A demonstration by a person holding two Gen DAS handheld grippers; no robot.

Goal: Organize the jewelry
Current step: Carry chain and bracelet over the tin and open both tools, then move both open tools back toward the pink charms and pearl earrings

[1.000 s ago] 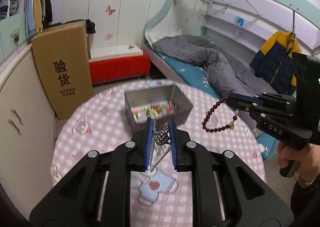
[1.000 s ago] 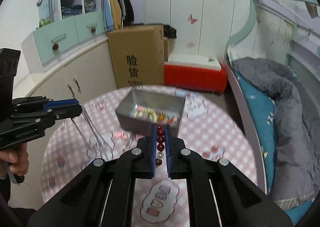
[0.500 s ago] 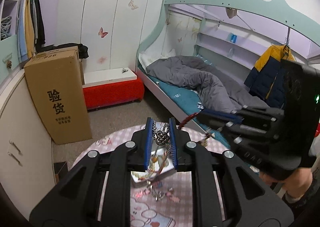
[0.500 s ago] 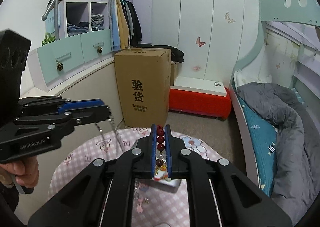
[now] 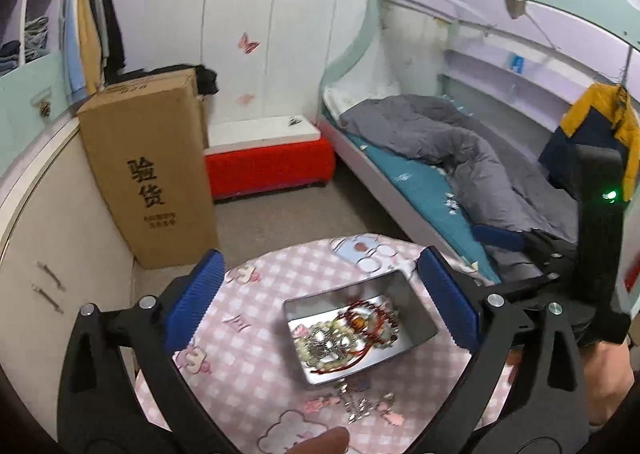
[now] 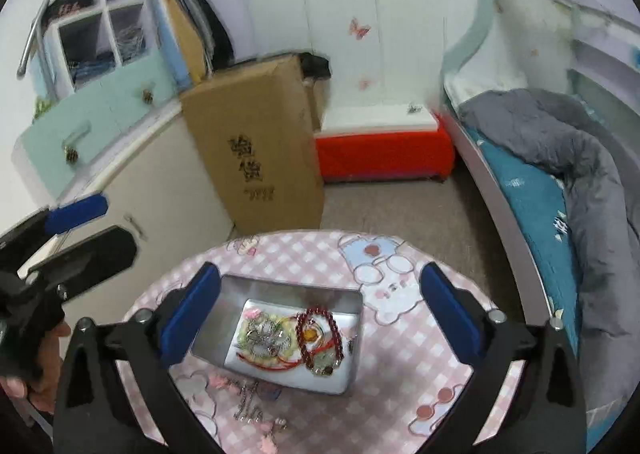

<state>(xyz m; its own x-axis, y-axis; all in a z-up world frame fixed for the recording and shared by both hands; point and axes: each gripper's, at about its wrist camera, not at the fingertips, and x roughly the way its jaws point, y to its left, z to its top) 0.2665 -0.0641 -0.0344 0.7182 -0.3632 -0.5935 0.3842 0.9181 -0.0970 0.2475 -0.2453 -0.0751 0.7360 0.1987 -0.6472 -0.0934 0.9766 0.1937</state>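
An open metal tin [image 5: 418,304] stands on the round pink checked table [image 5: 248,354]. In it lie a dark red bead bracelet [image 5: 374,318] and a silver chain [image 5: 324,342] among other pieces. My left gripper [image 5: 320,258] hangs over the tin, its jaws opening wide with nothing held between them. In the right wrist view the same tin [image 6: 288,288] holds the bracelet [image 6: 320,334] and the chain [image 6: 262,336]. My right gripper [image 6: 320,270] is also above it, jaws opening and empty. Each gripper shows in the other's view, the right one [image 5: 516,242] and the left one [image 6: 120,224].
Several small trinkets [image 5: 352,406] lie on the cloth in front of the tin. Beyond the table stand a tall cardboard box [image 5: 148,170], a red bench [image 5: 268,166], a cabinet [image 5: 60,254] on the left and a bed [image 5: 440,158] on the right.
Both grippers moved in over the tin and opened. The silver chain left the left gripper and the bead bracelet left the right one; both now lie in the tin.
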